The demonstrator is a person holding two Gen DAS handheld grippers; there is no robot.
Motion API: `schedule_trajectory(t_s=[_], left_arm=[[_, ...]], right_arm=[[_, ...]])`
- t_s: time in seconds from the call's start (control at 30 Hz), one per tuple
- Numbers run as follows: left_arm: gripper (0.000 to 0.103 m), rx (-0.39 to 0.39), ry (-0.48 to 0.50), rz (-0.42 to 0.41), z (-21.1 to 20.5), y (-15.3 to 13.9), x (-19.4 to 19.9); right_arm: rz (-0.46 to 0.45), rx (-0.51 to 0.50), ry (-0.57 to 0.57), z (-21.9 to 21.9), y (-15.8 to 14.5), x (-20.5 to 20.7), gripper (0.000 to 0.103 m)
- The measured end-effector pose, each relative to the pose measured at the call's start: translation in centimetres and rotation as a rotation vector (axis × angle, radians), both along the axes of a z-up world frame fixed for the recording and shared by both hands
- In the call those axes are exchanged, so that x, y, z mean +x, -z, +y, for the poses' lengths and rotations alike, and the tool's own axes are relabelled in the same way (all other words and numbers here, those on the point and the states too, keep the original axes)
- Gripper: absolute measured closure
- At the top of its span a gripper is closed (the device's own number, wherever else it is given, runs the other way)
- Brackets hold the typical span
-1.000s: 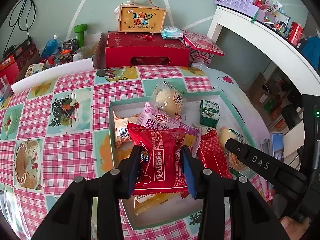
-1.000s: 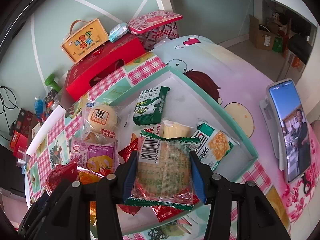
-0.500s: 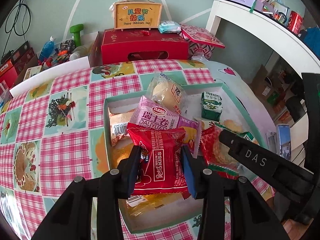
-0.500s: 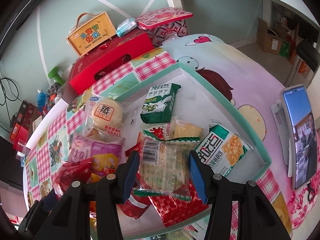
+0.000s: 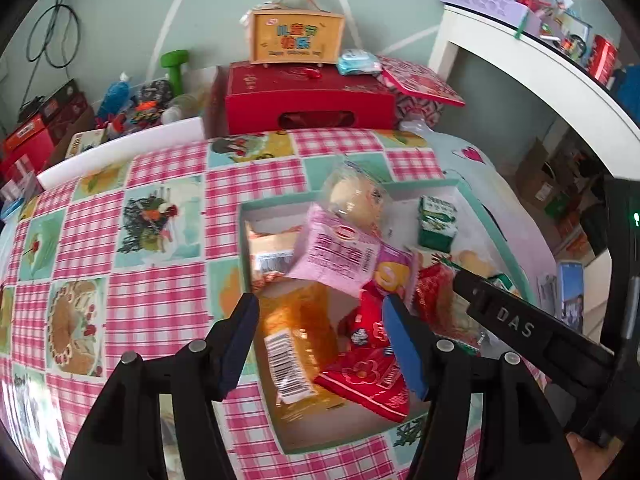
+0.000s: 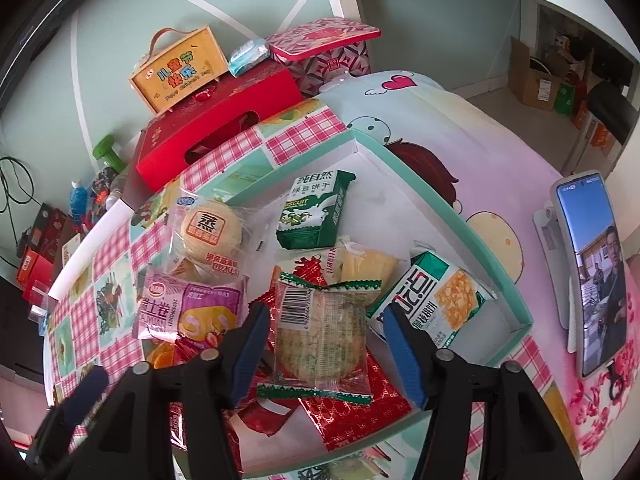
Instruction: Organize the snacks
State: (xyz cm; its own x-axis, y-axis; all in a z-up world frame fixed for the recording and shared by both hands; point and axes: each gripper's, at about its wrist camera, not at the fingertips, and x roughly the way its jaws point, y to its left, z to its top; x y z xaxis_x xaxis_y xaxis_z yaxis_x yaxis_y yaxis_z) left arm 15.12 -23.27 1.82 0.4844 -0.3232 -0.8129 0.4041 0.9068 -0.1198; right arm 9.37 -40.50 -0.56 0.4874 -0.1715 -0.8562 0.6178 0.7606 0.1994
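Note:
A teal-rimmed white tray on the checked tablecloth holds several snack packets. My left gripper hovers over its near left part, jaws opening. The red Kiss packet lies loose in the tray below, beside an orange packet, with a pink roll-cake packet behind. My right gripper is over the tray's near side, jaws opening. A clear biscuit packet with green ends lies on the pile between the pads, untouched. Around it are a green soy-biscuit packet, a wrapped bun and a green-white cracker packet.
A red gift box with an orange carry box on top stands behind the table. A phone on a stand is at the right of the tray. A white shelf with clutter runs along the right.
Both grippers have opened. The red Kiss packet dropped from the left jaws into the tray. The biscuit packet left the right jaws and settled on the pile. The pink packet shifted.

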Motion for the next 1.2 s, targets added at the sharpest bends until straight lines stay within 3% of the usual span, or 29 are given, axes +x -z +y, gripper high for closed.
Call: schedule_trajectory(t_s=[0.1,0.2,0.27,0.4,0.53,0.93,1.2], left_arm=[[0.037,0.018,-0.088,0.012,1.5,0.1,0.9],[0.021,0.042,-0.181,0.032,3.3,0.7,2.0],[0.021,0.062,-0.241,0.043,4.5,1.2,2.6],[0.014,0.088,-0.333,0.061,6.6,1.8,3.7],[0.013,0.114,-0.39,0.07,8.2,2.3,4.3],[0.013,0.102,-0.434,0.109,11.1,2.6,4.2],[0.013,0.141,-0.426,0.106,13.5,2.9,1.2]], right_arm=[[0.016,-0.018,-0.013,0.4,-0.1,0.2,0.03],[0.035,-0.04,-0.041,1.1,-0.1,0.6,0.025],[0.041,-0.059,-0.065,1.8,-0.1,0.9,0.016],[0.028,-0.095,-0.108,3.2,-0.7,1.4,0.008],[0.016,-0.124,-0.153,4.9,-1.2,2.0,0.0],[-0.01,-0.182,-0.22,8.2,-2.2,2.0,0.0],[-0.024,-0.208,-0.272,11.6,-2.8,0.3,0.0]])
